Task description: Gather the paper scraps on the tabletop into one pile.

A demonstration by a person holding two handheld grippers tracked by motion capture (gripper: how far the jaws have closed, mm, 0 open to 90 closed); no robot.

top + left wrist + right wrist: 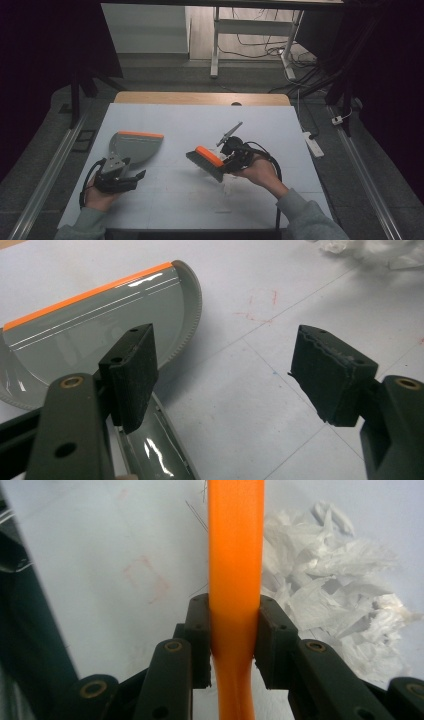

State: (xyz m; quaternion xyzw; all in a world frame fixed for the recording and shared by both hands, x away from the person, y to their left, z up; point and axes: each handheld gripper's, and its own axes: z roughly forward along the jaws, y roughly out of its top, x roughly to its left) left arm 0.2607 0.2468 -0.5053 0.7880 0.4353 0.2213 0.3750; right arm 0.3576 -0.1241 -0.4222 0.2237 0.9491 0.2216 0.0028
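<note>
A grey dustpan (136,146) with an orange front lip lies flat on the white mat at the left. My left gripper (131,170) sits just behind it, open. In the left gripper view the dustpan (95,325) is ahead at the left and its handle runs under the left pad (131,371), while my left gripper (230,375) has only bare mat between its pads. My right gripper (225,161) is shut on a hand brush (206,161) with an orange back and grey bristles, held tilted over the mat's middle. In the right gripper view my right gripper (235,640) clamps the orange brush handle (236,555).
A heap of shredded white paper (340,590) lies on the mat beside the brush, and the paper (370,250) sits ahead of the left gripper. The wooden table edge (200,97) is at the far side. A power strip (314,142) and cables lie on the floor at the right.
</note>
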